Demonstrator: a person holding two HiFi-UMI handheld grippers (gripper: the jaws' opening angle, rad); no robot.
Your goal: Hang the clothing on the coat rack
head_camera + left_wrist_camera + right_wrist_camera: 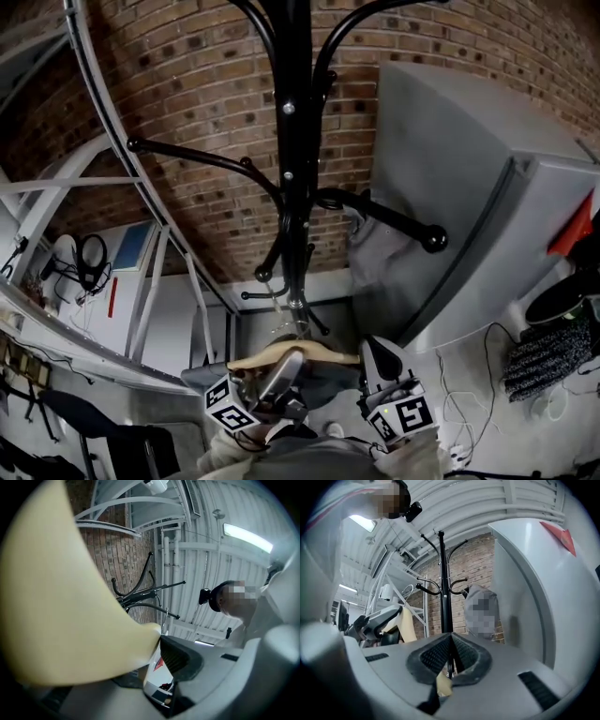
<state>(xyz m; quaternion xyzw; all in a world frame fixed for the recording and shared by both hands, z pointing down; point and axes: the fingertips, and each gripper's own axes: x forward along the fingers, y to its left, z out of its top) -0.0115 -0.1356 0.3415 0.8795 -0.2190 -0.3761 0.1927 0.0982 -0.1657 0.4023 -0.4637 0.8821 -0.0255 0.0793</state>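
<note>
My left gripper (291, 358) (151, 652) is clamped on the pale wooden hanger (251, 359) (70, 611). In the left gripper view the wood fills the space between the jaws and presses against the ribbed black pad (180, 660) of the one jaw I can see. My right gripper (371, 351) (450, 657) has its jaws drawn almost together, with a sliver of the same cream wood (443, 686) pinched low between the pads. In the head view it meets the hanger at the right end, and my left one takes it nearer the middle.

The clothing (328, 373), a grey-blue fabric, hangs under the hanger just in front of me, low in the head view. It is below the arms of the coat rack (295, 112) (140, 595) (443, 588) and not on any of them.

The rack's black pole rises straight ahead of both grippers, with curved arms that end in round knobs. A grey cloth (364, 248) (480, 591) hangs from one arm on the right side. Close beside the rack on the right stands a large grey cabinet (469, 169) (543, 588), and a brick wall (187, 75) is behind the rack
</note>
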